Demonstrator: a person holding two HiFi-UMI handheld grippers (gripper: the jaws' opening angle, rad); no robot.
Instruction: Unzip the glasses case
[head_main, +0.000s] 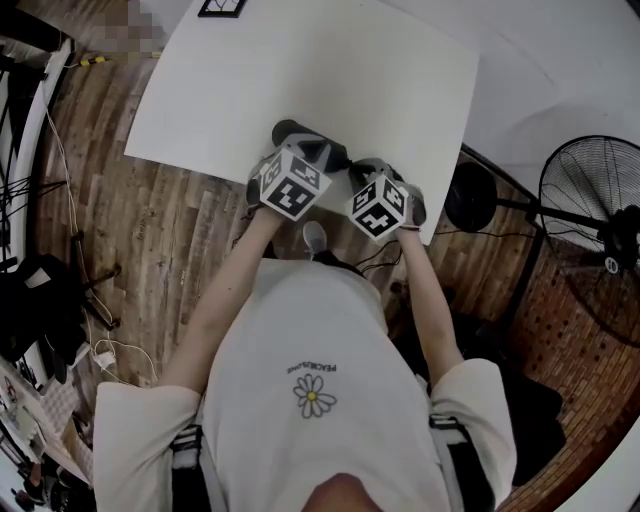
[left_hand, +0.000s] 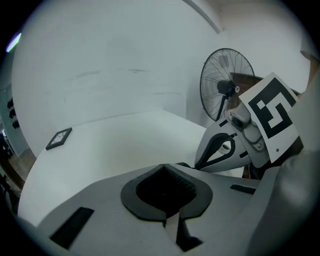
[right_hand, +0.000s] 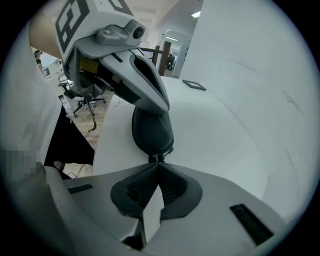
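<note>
A dark oval glasses case (right_hand: 151, 127) lies on the white table (head_main: 300, 70) close to its near edge. In the head view only its far end (head_main: 292, 130) shows past the grippers. My left gripper (right_hand: 142, 85) comes down over the case from above, its jaws closed round the case's far part; in its own view the left gripper (left_hand: 167, 176) has dark material filling the space between its pads. My right gripper (right_hand: 152, 167) is shut on the small zipper pull (right_hand: 156, 158) at the case's near end. Seen from the head, the left gripper (head_main: 305, 152) and the right gripper (head_main: 360, 172) sit side by side.
A standing fan (head_main: 592, 205) is on the wooden floor to the right of the table. A small black-framed square (head_main: 221, 8) lies at the table's far edge. Cables and equipment crowd the floor at the left (head_main: 60, 300). The person's body is right behind the near table edge.
</note>
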